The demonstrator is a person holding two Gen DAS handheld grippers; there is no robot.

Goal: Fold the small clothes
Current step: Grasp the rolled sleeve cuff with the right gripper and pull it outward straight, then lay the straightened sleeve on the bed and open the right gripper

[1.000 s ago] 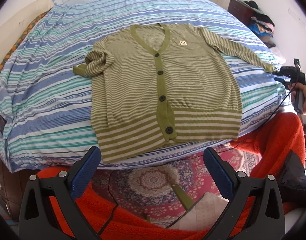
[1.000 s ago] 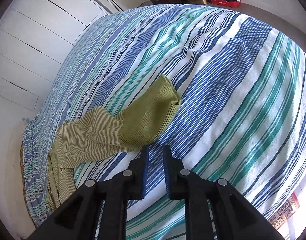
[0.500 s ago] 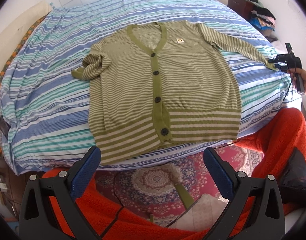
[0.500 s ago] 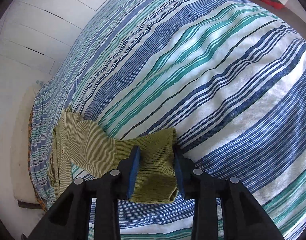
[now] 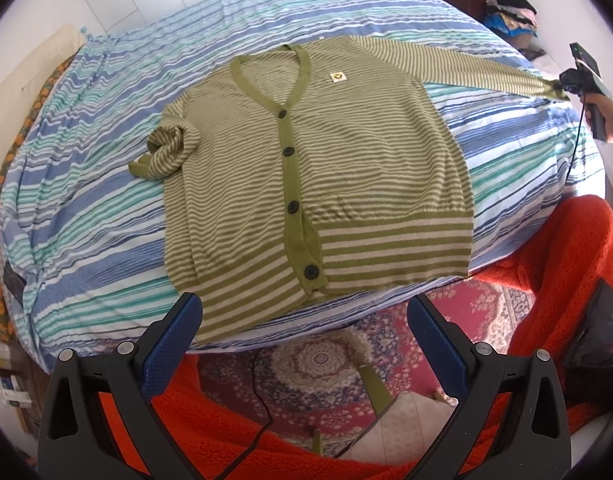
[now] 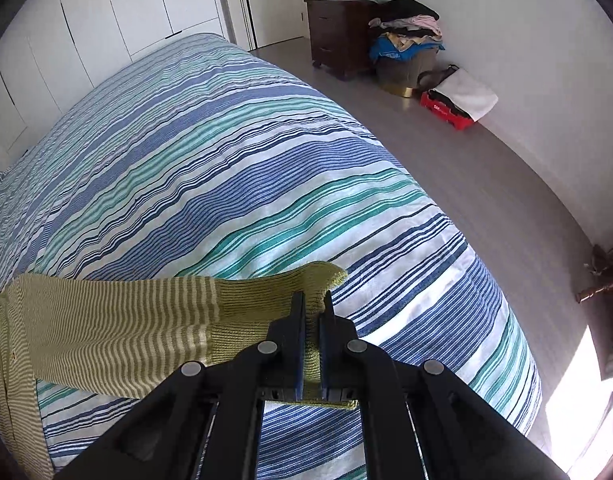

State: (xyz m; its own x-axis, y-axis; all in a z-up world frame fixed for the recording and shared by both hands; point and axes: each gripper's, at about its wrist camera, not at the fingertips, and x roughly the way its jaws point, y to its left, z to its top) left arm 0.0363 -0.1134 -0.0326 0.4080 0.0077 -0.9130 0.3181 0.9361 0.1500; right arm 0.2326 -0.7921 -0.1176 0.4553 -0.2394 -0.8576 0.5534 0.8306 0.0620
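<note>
Bed (image 5: 106, 208) under blue, teal and white striped cover, green striped cardigan (image 5: 346, 168) spread flat on it

Matt knit cardigan (image 5: 346, 168) (ribbed cuff (image 6: 266, 304)) on woven bedsheet (image 5: 106, 208).

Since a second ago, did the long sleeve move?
Yes. The sleeve is pulled out straight toward the bed's side edge, its cuff pinched in the right claw; earlier it lay crumpled.

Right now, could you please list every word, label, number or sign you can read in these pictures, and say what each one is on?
No text can be read.
Cardigan: the small yellow patch shows a dark mark, no legible letters.
Red box on the floor: white lettering, too blurred to read.
</note>
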